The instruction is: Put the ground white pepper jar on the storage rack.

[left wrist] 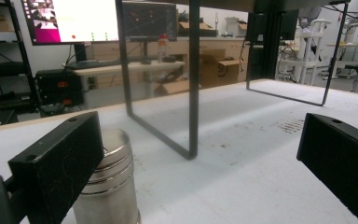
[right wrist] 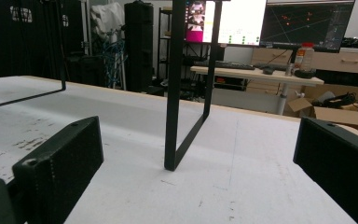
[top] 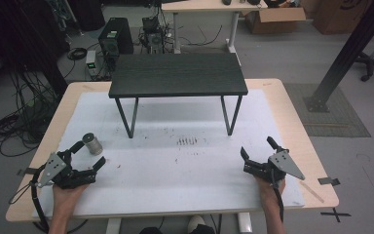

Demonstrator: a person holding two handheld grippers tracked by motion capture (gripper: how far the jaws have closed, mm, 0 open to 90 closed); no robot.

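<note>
The left gripper point(top: 88, 155) is held low over the white mat point(top: 175, 161) at about the 8 o'clock position of the table, with its jaws spread wide and nothing between them. The steel canister point(top: 93, 144) stands upright on the mat just beyond the gripper, close beside the far jaw. In the left gripper view the canister point(left wrist: 108, 184) is seen partly behind the left jaw rather than centred in the gap, so no grip has been made.

The right gripper point(top: 259, 151) is held at about 4 o'clock, jaws likewise wide and empty, well apart from the canister. The small black stand point(top: 177, 74) occupies the 12 o'clock area, and its thin leg point(right wrist: 170, 93) rises ahead of the right gripper.

The step in hand is judged to be the approach to the canister. For the next move, the left gripper would need to be shifted toward 11 o'clock until the canister is centred between the jaws, then closed across its ribbed side. A glancing contact by the far jaw could tip the canister.
</note>
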